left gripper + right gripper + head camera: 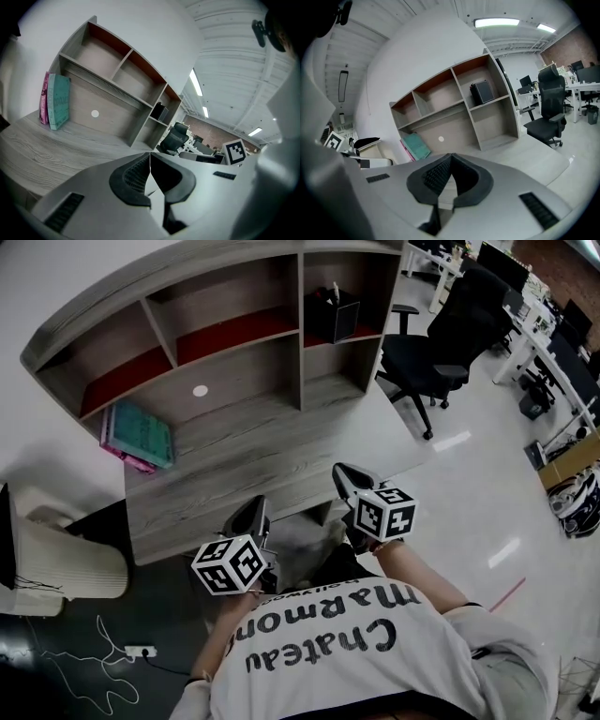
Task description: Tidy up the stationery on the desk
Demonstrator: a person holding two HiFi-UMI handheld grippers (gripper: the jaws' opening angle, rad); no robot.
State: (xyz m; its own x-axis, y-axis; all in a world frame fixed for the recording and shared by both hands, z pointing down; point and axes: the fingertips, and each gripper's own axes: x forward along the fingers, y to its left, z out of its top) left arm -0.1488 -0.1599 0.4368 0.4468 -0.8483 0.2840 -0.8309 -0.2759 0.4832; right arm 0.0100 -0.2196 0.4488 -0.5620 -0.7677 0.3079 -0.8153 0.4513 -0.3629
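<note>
**A:** Where did the grippers stand at that moment?

**B:** Both hung over the near edge of the desk (244,474), side by side. The left gripper (251,512) had its jaws pressed together with nothing between them, and the right gripper (345,472) was the same: closed and empty.

**A:** And the stationery?

**B:** Well away from both. A teal book (141,432) stood on end at the left of the desk, under the shelf unit (234,334), resting against a pink book (131,461) behind it. A black pot (336,315) sat in the upper right compartment. Something pale stuck up from it, too small to name.

**A:** How did you reckon the books would handle?

**B:** Stiff and flat, I judged, with some weight, and the covers looked smooth enough to slip. I'd have opened the jaws wide and clamped across the top edge near the spine, where the block is firmest and the pages can't fan. A pinch at a loose corner would likely let the book swing or sag.

**A:** The pot?

**B:** Rigid and light, I guessed, but easy to tip with things standing in it. I'd have gripped one wall near the rim and kept it upright.
</note>
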